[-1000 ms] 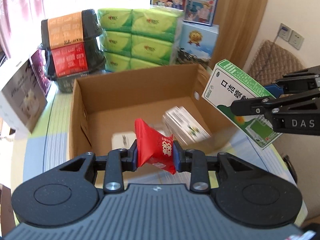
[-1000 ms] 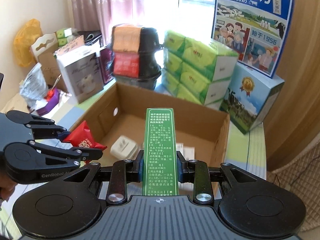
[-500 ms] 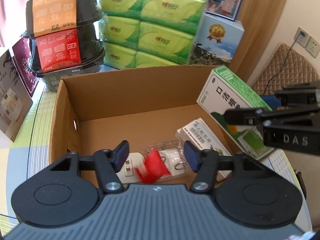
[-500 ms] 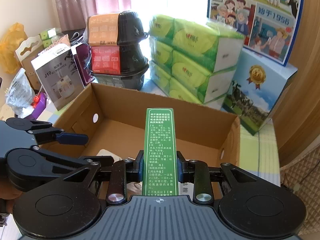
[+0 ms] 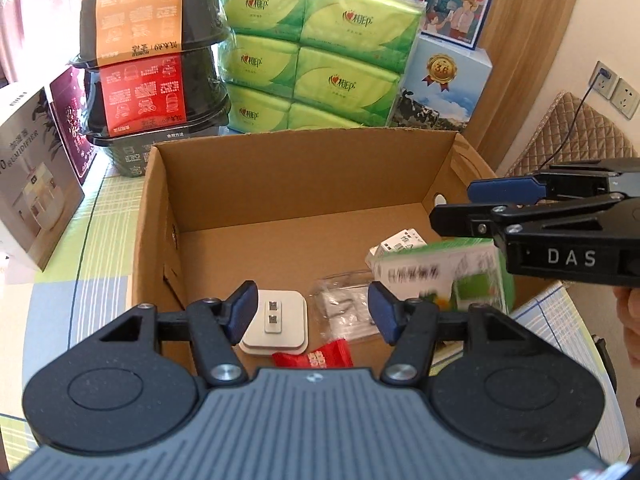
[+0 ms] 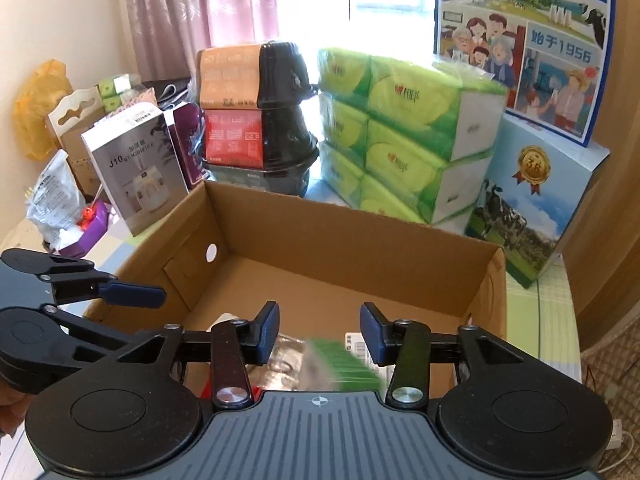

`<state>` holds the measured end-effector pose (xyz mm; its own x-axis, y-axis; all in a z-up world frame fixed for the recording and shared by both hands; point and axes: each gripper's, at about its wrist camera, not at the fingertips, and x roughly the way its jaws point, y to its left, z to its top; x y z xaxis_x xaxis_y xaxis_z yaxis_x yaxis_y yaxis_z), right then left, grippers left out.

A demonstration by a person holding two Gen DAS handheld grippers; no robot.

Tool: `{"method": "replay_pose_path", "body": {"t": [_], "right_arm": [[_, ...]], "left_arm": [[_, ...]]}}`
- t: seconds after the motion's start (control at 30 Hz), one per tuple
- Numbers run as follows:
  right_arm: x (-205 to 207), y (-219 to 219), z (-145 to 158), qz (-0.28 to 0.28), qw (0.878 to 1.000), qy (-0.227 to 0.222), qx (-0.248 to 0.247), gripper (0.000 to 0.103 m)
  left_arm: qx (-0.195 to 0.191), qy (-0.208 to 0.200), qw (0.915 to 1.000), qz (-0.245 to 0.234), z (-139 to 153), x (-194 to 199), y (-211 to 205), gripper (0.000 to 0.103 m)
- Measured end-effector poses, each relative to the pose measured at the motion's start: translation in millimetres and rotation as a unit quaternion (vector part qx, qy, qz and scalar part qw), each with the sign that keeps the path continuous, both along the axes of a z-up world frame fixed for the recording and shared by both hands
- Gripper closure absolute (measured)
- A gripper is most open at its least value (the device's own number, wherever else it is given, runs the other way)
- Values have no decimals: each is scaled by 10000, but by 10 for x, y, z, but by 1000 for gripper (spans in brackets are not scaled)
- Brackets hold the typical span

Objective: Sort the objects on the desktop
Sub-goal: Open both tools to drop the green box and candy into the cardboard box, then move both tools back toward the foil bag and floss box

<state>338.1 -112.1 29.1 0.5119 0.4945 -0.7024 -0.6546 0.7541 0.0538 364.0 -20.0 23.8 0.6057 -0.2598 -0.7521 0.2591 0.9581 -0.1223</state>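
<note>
An open cardboard box [image 5: 280,168] fills the middle of both views. On its floor lie a white wall plug [image 5: 276,322], a clear plastic packet [image 5: 346,306], a white medicine box [image 5: 396,242] and a red packet [image 5: 314,359]. A green and white medicine box [image 5: 444,280] is blurred with motion in the box's right part, and shows as a green blur [image 6: 344,364] in the right wrist view. My left gripper [image 5: 312,312] is open over the box with nothing in it. My right gripper [image 6: 319,338] is open just above the green box.
Behind the box stand stacked black food tubs [image 5: 148,80], green tissue packs [image 5: 316,56] and blue milk cartons [image 5: 440,84]. A white humidifier box [image 5: 28,176] stands on the left. A person's hand [image 5: 630,316] holds the right gripper. A quilted chair [image 5: 572,136] is at right.
My right gripper has opened and the green medicine box has dropped into the cardboard box. The red packet, let go by my left gripper before, now lies on the box floor.
</note>
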Motion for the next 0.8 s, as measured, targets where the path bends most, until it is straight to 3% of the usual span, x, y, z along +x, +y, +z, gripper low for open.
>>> {"method": "replay_pose_path", "body": {"t": [0.27, 0.43, 0.7, 0.8], "right_arm": [[-352, -309, 228, -102, 9999, -86, -9, 55], [-786, -601, 359, -167, 9997, -145, 39, 39], [-1635, -1018, 279, -171, 9998, -18, 55, 22], [-1913, -1166, 192, -277, 9995, 131, 117, 19]], "left_arm": [[-149, -168, 9997, 54, 271, -416, 70, 47], [-253, -246, 9993, 81, 452, -837, 93, 45], [-236, -297, 9993, 10, 516, -1617, 64, 34], [-147, -298, 9994, -10, 468, -1909, 51, 25]]}}
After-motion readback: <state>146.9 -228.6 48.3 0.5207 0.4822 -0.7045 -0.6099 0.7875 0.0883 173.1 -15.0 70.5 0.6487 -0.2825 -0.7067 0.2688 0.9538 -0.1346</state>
